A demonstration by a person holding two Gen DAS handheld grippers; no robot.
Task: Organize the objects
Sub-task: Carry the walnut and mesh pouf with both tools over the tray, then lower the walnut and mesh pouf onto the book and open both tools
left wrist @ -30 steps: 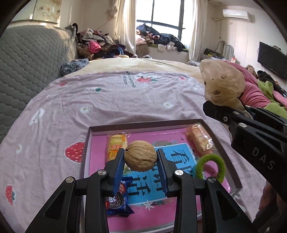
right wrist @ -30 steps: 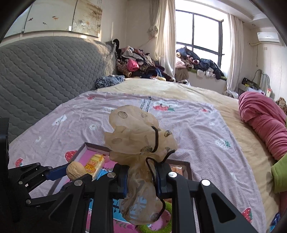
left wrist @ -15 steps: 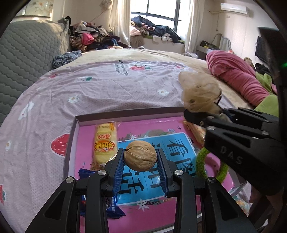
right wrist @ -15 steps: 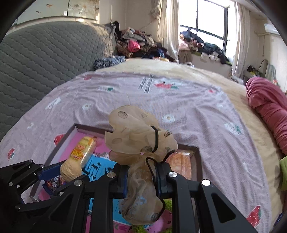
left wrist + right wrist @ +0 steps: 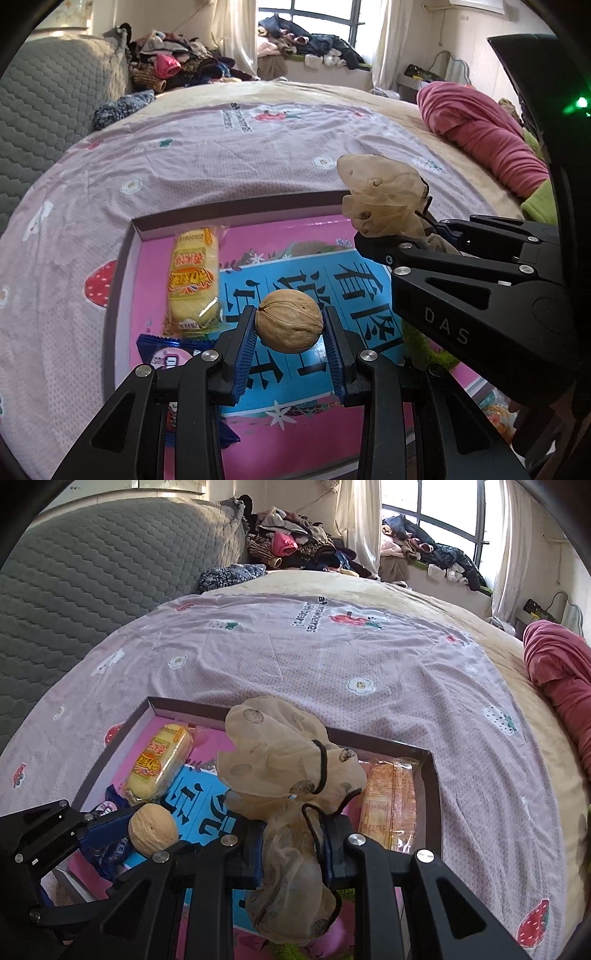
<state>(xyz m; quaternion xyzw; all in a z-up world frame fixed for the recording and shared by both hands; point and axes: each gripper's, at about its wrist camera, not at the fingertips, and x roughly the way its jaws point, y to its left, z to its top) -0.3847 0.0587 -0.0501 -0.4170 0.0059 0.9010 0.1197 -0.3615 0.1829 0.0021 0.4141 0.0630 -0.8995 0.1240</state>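
Observation:
My left gripper (image 5: 289, 334) is shut on a walnut (image 5: 289, 321) and holds it just above the pink and blue floor of a shallow box (image 5: 122, 266). The walnut also shows in the right wrist view (image 5: 152, 829). My right gripper (image 5: 291, 845) is shut on a beige spotted scrunchie (image 5: 284, 768), over the box's right half. The scrunchie also shows in the left wrist view (image 5: 380, 199). In the box lie a yellow cake pack (image 5: 192, 280), a blue biscuit pack (image 5: 166, 358), an orange snack pack (image 5: 388, 805) and a green ring (image 5: 424, 350), partly hidden.
The box lies on a pink patterned bedsheet (image 5: 332, 657). A grey quilted headboard (image 5: 92, 572) stands at the left. A rolled pink blanket (image 5: 484, 129) lies at the right. Piled clothes (image 5: 295, 542) lie at the far end by the window.
Both grippers have come down and forward over the box, each still holding its object. The walnut and scrunchie now hang closer to the box floor.

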